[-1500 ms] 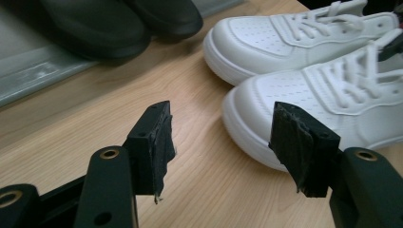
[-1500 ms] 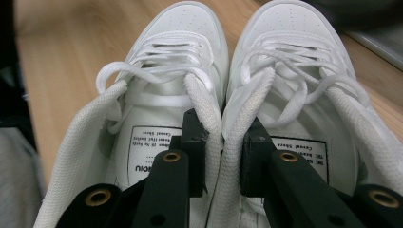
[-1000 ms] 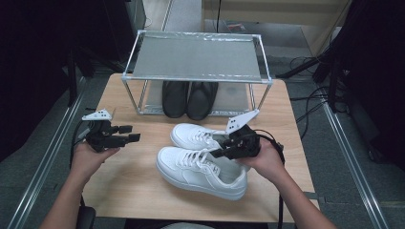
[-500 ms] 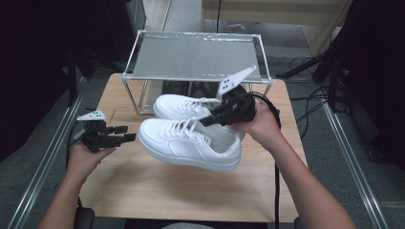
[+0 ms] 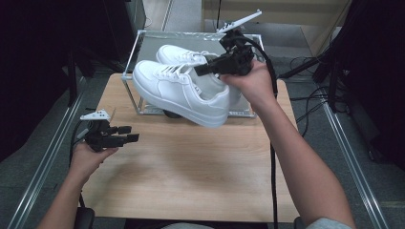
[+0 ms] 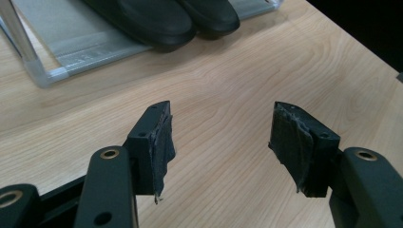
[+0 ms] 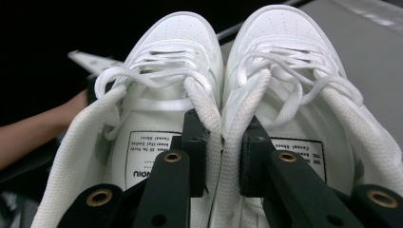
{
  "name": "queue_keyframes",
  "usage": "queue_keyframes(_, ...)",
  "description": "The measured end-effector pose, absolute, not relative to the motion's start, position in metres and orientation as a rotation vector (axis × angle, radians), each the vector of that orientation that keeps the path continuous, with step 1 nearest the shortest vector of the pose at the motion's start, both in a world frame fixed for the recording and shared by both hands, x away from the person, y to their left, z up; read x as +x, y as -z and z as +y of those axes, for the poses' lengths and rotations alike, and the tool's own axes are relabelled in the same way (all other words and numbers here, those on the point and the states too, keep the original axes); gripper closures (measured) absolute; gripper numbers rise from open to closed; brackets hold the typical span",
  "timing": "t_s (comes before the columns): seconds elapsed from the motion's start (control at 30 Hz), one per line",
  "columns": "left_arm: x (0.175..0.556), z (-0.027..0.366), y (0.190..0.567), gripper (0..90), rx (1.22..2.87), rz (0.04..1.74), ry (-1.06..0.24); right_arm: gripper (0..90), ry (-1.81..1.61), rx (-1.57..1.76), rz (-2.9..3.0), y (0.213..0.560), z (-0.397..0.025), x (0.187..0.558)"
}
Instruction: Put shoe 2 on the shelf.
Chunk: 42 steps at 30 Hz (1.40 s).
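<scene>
High view: right gripper [image 5: 206, 70] has both white leather lace-up sneakers [image 5: 179, 90] lifted off the light wooden table [image 5: 191, 162], held in the air over the front edge of the clear-framed two-tier shoe rack [image 5: 131, 62]. We judge the pickup done and the placing on the top shelf left. Left gripper [image 5: 125, 138] hovers low at the table's left, holding nothing.

Left gripper view: its jaws stand wide apart over bare wood; a pair of black shoes [image 6: 171, 19] sits on the rack's lower shelf.

Right gripper view: jaws clamped on the two inner collars pressed together, one jaw inside each sneaker, toes pointing away.
</scene>
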<state>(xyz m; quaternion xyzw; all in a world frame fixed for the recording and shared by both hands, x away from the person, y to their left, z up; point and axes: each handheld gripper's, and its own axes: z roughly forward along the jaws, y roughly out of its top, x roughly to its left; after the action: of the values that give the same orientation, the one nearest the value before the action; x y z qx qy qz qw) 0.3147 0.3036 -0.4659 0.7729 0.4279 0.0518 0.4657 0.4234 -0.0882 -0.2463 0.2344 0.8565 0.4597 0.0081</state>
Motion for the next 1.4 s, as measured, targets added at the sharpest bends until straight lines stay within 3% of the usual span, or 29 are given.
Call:
queue_keyframes(0.63,0.316,0.278,0.471,40.6,2.035,0.958,-0.106,78.5,-1.161,1.35,2.227,0.251,-0.056,0.524)
queue_keyframes(1.4,0.315,0.265,0.466,40.6,2.04,0.881,-0.063,77.3,-0.956,1.747,1.813,0.271,0.001,0.551)
